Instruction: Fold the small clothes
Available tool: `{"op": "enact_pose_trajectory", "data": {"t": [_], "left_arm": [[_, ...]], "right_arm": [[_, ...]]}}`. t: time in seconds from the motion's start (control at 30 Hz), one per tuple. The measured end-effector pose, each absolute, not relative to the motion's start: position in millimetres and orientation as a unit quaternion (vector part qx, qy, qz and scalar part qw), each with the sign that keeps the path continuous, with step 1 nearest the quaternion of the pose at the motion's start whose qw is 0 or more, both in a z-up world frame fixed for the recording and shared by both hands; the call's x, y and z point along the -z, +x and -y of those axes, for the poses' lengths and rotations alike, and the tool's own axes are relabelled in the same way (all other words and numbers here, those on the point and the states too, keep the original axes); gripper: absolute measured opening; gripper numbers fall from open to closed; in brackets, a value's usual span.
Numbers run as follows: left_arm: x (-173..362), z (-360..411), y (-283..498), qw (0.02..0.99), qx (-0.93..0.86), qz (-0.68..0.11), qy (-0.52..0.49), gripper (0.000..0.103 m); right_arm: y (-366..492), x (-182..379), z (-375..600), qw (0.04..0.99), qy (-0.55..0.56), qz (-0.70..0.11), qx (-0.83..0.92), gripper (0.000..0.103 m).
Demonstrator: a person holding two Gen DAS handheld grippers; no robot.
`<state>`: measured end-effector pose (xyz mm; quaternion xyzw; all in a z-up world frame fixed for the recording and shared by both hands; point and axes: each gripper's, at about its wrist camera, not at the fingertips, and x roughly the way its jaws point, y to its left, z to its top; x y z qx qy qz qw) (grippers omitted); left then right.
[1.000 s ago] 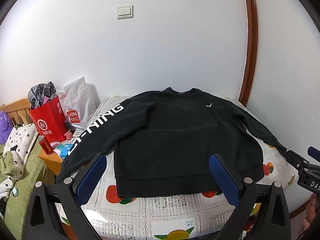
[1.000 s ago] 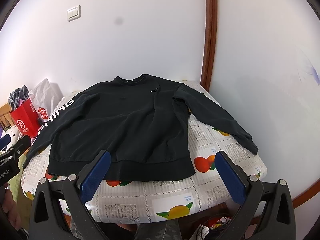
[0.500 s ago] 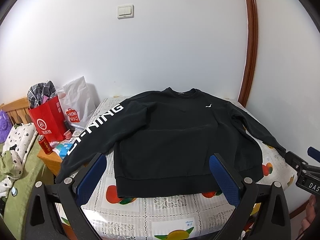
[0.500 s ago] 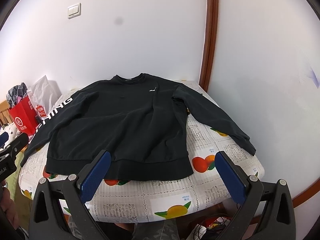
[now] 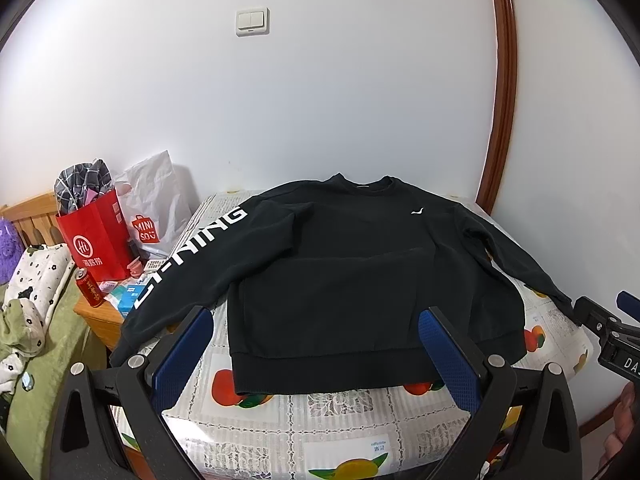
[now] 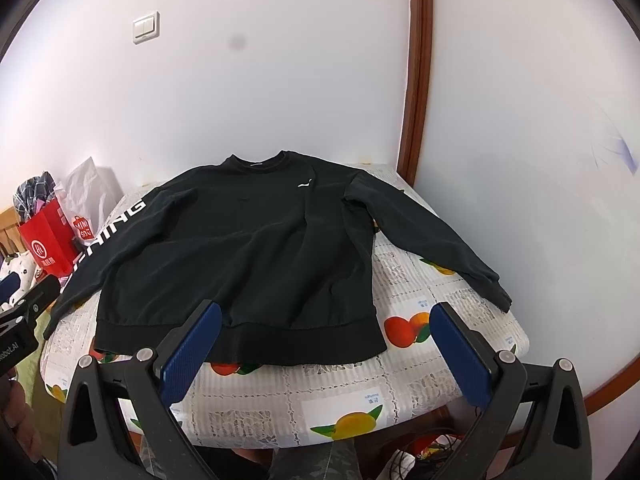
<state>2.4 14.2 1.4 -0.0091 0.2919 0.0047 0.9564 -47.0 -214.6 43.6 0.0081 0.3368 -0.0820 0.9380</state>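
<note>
Black sweatshirt (image 5: 340, 276) flat on table (image 5: 360, 424); both grippers' fingers spread, holding nothing.

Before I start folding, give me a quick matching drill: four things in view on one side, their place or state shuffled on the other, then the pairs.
Things:
1. black sweatshirt
2. red paper bag
3. red drink can
4. left gripper

Places or states:
A. standing on the wooden side table, in front of the bag
B. open, hovering near the hem, holding nothing
C. spread flat, front up, sleeves out, on the fruit-print tablecloth
D. upright beside the white Miniso bag, checked cloth sticking out of the top

Pairs: 1-C, 2-D, 3-A, 4-B
</note>
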Motion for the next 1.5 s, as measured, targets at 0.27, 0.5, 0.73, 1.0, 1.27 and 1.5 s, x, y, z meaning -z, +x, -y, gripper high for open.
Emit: {"op": "enact_pose_trajectory", "data": {"t": [0.27, 0.5, 0.73, 1.0, 1.27, 1.5], "left_arm": [[-1.5, -14.2, 1.7, 0.957, -0.006, -0.291, -0.009, 0.103], [-2.7, -13.4, -0.7, 0.958, -0.008, -0.288, -0.007, 0.103], [-3.8, -17.5, 1.5, 0.957, -0.008, -0.291, -0.013, 0.103], [-3.4, -31.1, 12.4, 0.955, -0.011, -0.296, -0.028, 0.103], [24.3, -58.9, 36.8, 0.940, -0.003, -0.332, -0.074, 0.103], [74.0, -115.5, 65.6, 0.912, -0.023, -0.373, -0.171, 0.102]], "right_arm": [[-43.4, -41.4, 213.2, 0.937, 0.004, -0.340, 0.085, 0.102], [-43.0, -40.7, 213.4, 0.937, 0.006, -0.340, 0.086, 0.102], [-41.9, -40.5, 212.4, 0.936, 0.005, -0.341, 0.086, 0.102], [-36.4, -39.2, 212.6, 0.935, 0.003, -0.345, 0.087, 0.102], [-18.0, -23.0, 214.8, 0.931, 0.014, -0.356, 0.077, 0.102], [12.3, 6.2, 213.9, 0.920, 0.022, -0.386, 0.064, 0.099]]}}
